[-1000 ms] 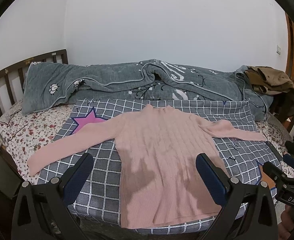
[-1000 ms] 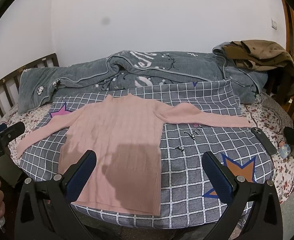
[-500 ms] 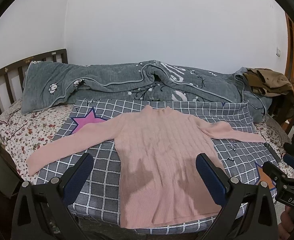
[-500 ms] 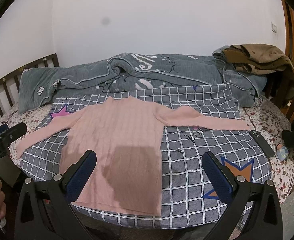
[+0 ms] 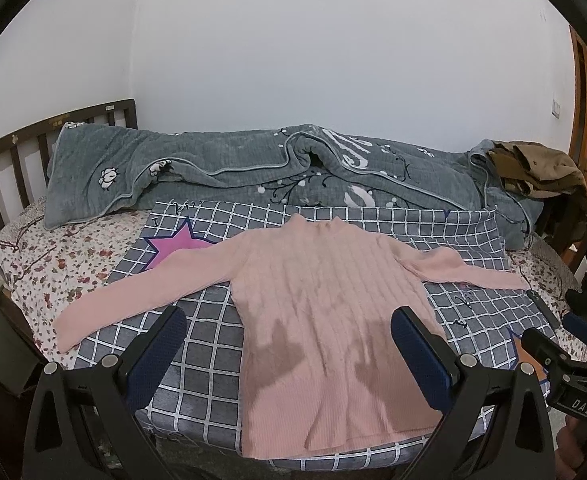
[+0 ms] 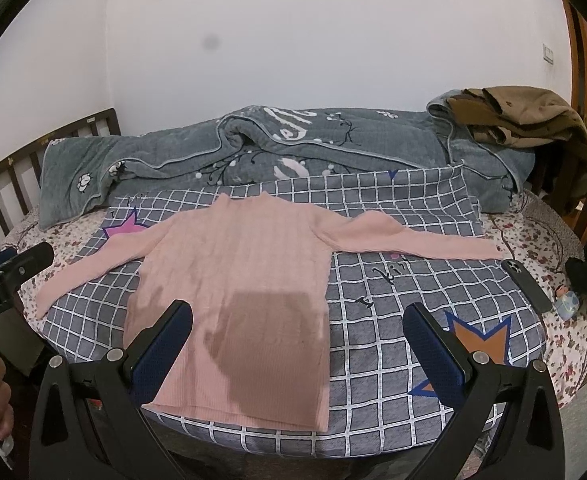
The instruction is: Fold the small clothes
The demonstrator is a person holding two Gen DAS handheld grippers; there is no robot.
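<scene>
Sweater (image 5: 325, 312) folding has not begun as far as I can judge: the pink ribbed knit lies flat and face up on the checked blanket (image 5: 197, 344) across the bed, both sleeves stretched out sideways, hem toward me, nothing turned in yet. My left gripper (image 5: 285, 340) and right gripper (image 6: 297, 340) hover above its near edge, jaws spread wide and empty, so every fold remains.
</scene>
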